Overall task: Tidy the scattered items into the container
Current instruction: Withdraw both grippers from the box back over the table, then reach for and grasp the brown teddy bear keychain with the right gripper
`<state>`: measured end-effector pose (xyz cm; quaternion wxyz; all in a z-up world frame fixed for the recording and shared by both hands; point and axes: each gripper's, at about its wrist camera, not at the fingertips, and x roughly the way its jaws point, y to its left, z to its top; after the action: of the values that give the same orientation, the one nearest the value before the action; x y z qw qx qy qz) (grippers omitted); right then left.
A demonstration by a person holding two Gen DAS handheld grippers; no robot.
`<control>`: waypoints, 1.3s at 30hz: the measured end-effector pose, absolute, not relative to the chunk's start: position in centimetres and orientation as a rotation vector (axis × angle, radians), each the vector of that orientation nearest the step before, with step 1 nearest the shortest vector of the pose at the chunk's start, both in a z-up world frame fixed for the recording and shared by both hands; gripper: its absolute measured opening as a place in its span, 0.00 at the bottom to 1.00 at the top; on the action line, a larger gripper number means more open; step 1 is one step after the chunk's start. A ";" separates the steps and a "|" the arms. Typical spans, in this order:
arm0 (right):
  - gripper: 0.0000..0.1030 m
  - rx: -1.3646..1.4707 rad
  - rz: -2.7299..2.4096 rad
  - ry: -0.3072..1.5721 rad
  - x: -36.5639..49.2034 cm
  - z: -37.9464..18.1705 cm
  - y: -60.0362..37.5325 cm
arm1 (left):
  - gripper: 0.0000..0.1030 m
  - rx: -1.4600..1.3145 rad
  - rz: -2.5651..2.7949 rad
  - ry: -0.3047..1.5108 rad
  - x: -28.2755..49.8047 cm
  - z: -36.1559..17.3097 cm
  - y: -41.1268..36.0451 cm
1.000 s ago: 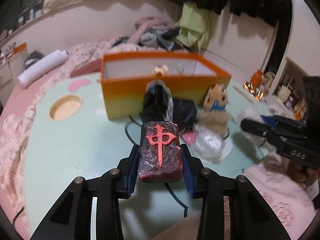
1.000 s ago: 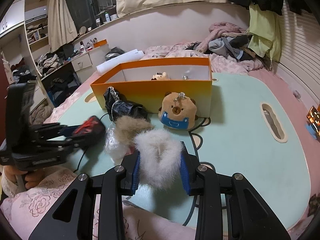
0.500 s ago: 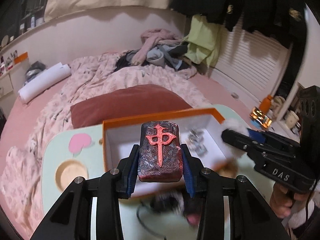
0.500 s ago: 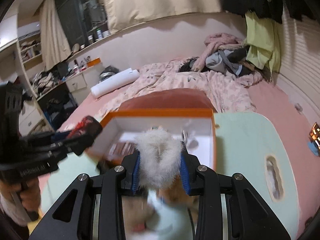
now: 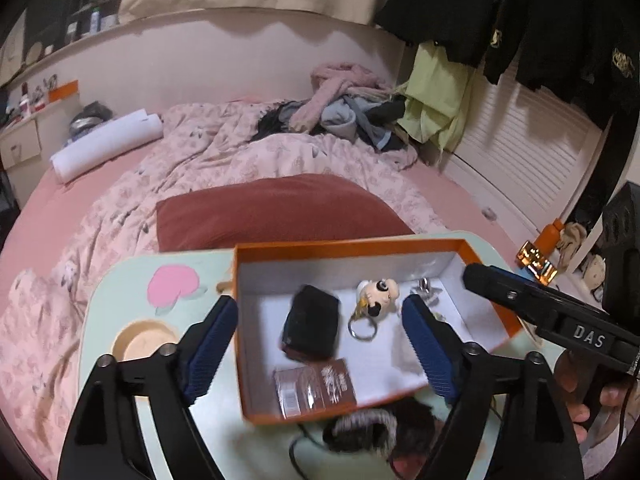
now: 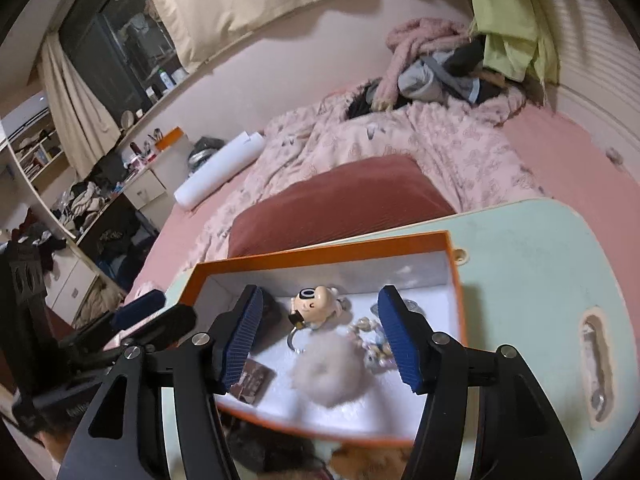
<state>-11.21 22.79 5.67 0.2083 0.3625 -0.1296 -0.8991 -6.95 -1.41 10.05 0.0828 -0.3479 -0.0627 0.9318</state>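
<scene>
Both grippers hang above the orange box with their jaws spread wide and nothing between them — this reads as the drop step of the tidy, with each load now lying on the white floor of the box.

Between and just beyond the jaws of the left gripper lies the dark block, flat, its face hidden. Just right of it sits the little figure keyring, and at the near wall, under the jaw line, a brown packet.

Under the right gripper the white fluffy ball rests between the jaws and slightly nearer than their tips. The same keyring is beyond it, and a string of pale beads lies close by the right jaw.

The next move, as I judge it, is to lift both grippers straight up and back toward the near side, where dark and furry things still lie on the green table just outside the near wall of the box. They are blurred, so I cannot tell them apart.

The box walls stand up on all sides, so the jaws should rise clear of the near rim before swinging back. The two grippers are close together over the box — parting them sideways first seems wise. To the right of the right jaws the table is bare and open.
</scene>
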 end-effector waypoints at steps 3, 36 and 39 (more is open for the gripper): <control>0.59 0.978 -2.511 -0.322 -8.9 6.2 23.3 | 0.84 -1.067 2.772 -0.173 -4.5 9.6 -1.5; 0.90 1.201 -2.586 0.188 0.5 -2.6 23.3 | 1.00 -1.274 2.822 0.052 3.3 0.7 0.1; 0.90 1.202 -2.586 0.188 0.5 -2.5 23.2 | 1.00 -1.275 2.822 0.052 3.3 0.7 0.1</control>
<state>0.53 23.22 -2.53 0.1416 0.4163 0.0651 -0.8957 3.35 0.10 0.66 0.0223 -0.4115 0.0169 0.9110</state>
